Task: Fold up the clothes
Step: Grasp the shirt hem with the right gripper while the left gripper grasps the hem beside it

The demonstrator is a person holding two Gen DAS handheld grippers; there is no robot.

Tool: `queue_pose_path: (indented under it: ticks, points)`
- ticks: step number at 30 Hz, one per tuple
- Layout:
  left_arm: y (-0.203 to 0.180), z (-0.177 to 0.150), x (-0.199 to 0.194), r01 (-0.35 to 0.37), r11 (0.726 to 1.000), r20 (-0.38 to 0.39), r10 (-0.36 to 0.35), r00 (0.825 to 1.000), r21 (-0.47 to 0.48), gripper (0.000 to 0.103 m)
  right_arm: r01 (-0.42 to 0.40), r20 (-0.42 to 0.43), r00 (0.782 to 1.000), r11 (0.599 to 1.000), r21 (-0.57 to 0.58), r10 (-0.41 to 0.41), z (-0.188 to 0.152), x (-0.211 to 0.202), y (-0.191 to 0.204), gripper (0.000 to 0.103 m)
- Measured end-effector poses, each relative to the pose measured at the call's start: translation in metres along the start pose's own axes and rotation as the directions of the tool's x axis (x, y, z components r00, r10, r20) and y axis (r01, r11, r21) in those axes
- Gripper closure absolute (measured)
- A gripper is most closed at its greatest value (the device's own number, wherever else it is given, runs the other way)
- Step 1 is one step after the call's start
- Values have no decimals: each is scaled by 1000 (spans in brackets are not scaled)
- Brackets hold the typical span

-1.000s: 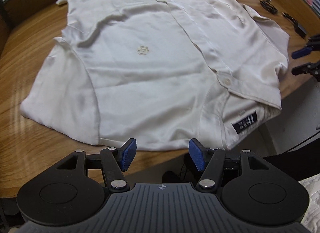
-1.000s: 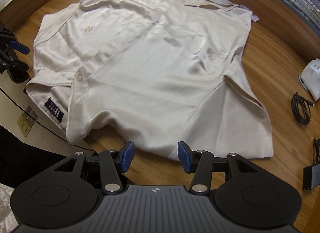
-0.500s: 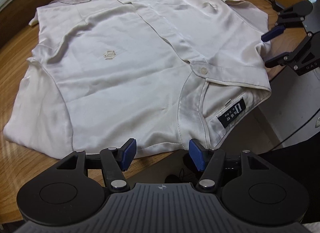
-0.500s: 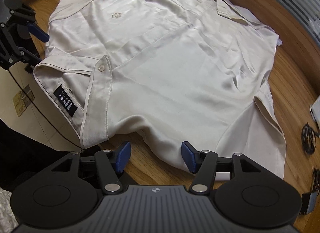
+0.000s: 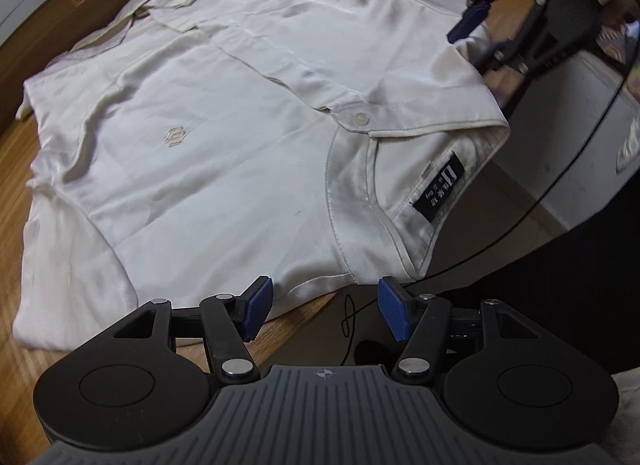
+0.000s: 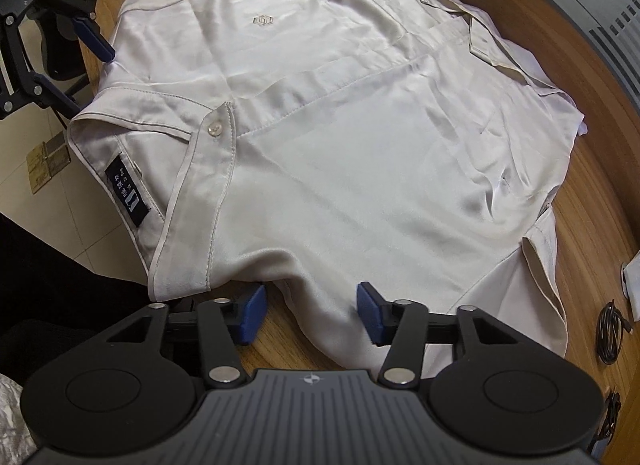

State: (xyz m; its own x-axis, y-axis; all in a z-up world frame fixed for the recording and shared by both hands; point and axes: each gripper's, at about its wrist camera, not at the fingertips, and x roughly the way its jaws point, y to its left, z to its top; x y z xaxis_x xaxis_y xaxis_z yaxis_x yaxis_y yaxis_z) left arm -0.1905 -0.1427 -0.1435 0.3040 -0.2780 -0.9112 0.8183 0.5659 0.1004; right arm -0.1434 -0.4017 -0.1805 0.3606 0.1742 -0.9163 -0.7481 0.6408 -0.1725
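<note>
One cream shirt [image 5: 248, 113] lies spread flat over the wooden tabletop [image 5: 12, 193] in the left wrist view, its collar end and black label [image 5: 439, 192] hanging just past the tabletop's near edge. The left gripper [image 5: 325, 311] hangs at that edge with its blue pads apart and nothing between them; the left pad sits just beside the shirt's shoulder seam, the right pad over the floor. At the upper right corner the right gripper [image 5: 476, 31] reaches the shirt's other shoulder.

From the right wrist view, the shirt [image 6: 360, 137] covers most of the tabletop [image 6: 600, 201], button [image 6: 215, 128] fastened below the label [image 6: 126, 193]. The right gripper [image 6: 310, 313] is closing, a fold of the shirt's shoulder lying between its pads, which do not yet press on it. A coiled cable [image 6: 612, 331] rests near the tabletop's right edge.
</note>
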Motion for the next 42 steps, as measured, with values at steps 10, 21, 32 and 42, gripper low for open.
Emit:
queue_pose_path:
  ticks: [10, 21, 32, 42]
  points:
    - [-1, 6, 10, 16, 999, 33, -17, 999, 48, 61, -41, -1, 999, 994, 99, 41, 4, -2, -14, 88]
    - [20, 3, -1, 126, 990, 26, -125, 992, -58, 97, -70, -34, 997, 990, 126, 74, 3, -10, -12, 98]
    - [32, -13, -12, 200, 964, 12, -201, 979, -175, 97, -143, -61, 986, 977, 156, 154, -12, -21, 8, 99]
    - [39, -5, -12, 257, 945, -33, -269, 963, -202, 97, -190, -95, 972, 960, 207, 213, -12, -16, 0, 99]
